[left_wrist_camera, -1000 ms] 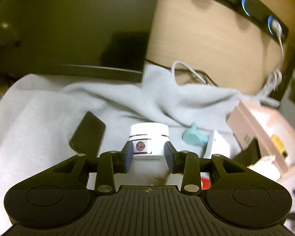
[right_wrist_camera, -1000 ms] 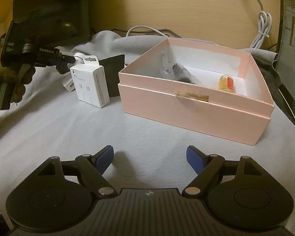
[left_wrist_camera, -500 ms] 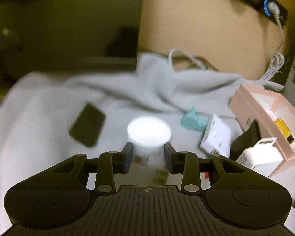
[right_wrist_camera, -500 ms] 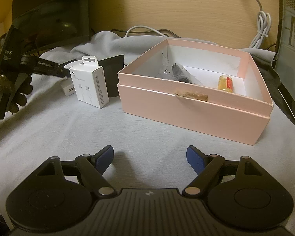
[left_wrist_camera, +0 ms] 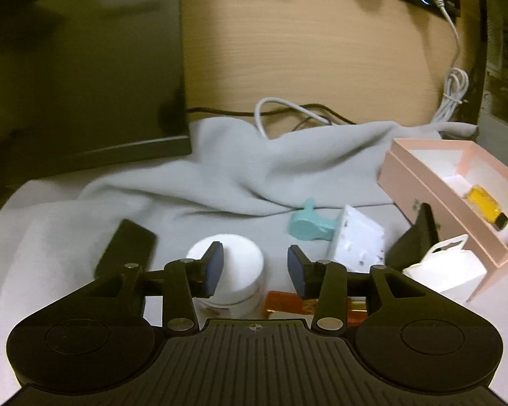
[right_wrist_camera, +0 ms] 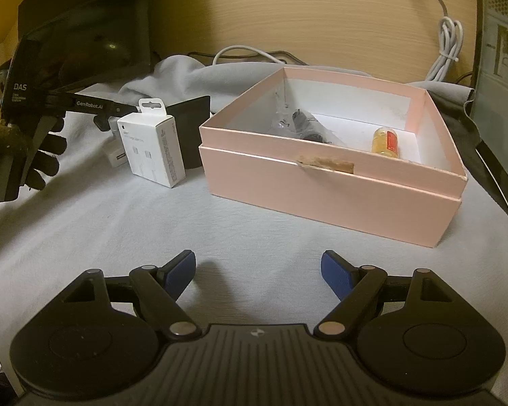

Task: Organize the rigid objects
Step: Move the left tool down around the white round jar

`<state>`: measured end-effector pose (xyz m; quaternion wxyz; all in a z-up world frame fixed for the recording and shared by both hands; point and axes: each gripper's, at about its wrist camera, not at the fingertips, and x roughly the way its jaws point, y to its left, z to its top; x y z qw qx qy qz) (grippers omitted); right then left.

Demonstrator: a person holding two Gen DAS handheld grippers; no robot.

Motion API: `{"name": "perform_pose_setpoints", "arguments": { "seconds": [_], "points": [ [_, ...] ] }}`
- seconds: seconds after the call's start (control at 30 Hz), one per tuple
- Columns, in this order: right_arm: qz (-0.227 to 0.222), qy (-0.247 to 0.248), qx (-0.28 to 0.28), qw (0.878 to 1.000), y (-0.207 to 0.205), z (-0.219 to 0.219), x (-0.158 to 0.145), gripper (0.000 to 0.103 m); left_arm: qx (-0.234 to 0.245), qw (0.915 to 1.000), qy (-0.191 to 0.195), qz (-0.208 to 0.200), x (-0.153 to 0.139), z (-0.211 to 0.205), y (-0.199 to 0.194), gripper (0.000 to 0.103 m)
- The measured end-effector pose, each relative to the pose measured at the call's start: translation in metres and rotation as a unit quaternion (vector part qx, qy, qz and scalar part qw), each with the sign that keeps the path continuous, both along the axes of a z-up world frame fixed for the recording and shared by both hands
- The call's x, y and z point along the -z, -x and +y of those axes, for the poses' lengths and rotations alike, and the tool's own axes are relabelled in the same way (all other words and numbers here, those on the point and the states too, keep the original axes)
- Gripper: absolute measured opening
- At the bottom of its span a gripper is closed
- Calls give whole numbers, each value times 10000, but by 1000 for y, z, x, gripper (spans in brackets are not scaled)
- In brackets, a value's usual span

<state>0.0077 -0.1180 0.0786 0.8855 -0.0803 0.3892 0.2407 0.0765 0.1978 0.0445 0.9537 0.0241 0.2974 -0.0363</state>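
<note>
My left gripper (left_wrist_camera: 255, 270) is open and empty, held above a white round jar (left_wrist_camera: 230, 274) and an orange-red packet (left_wrist_camera: 288, 304) on the grey cloth. Beyond lie a teal clip (left_wrist_camera: 310, 226), a white adapter (left_wrist_camera: 359, 242), a black phone (left_wrist_camera: 127, 248) and a white charger box (left_wrist_camera: 447, 272). The open pink box (right_wrist_camera: 335, 155) holds a yellow bottle (right_wrist_camera: 386, 142) and a dark bagged item (right_wrist_camera: 301, 125). My right gripper (right_wrist_camera: 259, 270) is open and empty over bare cloth in front of the pink box. The left gripper also shows in the right wrist view (right_wrist_camera: 98, 115), left of the charger box (right_wrist_camera: 155, 145).
A dark monitor (left_wrist_camera: 78, 67) stands at the back left. White cables (left_wrist_camera: 288, 111) lie along the wooden back wall. A black wallet-like piece (right_wrist_camera: 193, 128) leans between the charger box and the pink box. A dark cabinet (right_wrist_camera: 504, 67) stands at the right.
My left gripper has risen and drawn back from the white jar, its jaws now wider apart; the jar stays on the cloth. My right gripper has not moved.
</note>
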Motion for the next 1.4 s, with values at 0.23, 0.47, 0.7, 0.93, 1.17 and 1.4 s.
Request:
{"name": "perform_pose_setpoints", "arguments": {
  "seconds": [0.23,0.47,0.7,0.93,1.17,1.4],
  "points": [
    [-1,3,4,10000,0,0,0,82,-348,9984,-319,-315,-2,0,5,47],
    [1,1,6,10000,1,1,0,82,-403,9986,-255,-239,3,8,-4,47],
    [3,0,4,10000,1,1,0,82,-202,9992,-8,-334,10,10,-9,57],
    [10,2,-4,10000,1,1,0,83,-220,9986,-268,-411,18,11,-10,61],
    [14,3,-7,10000,1,1,0,83,-365,9981,-3,-499,21,21,-14,62],
    [2,46,11,10000,2,2,0,83,-540,9964,432,-485,19,31,-12,62]
  ]
}}
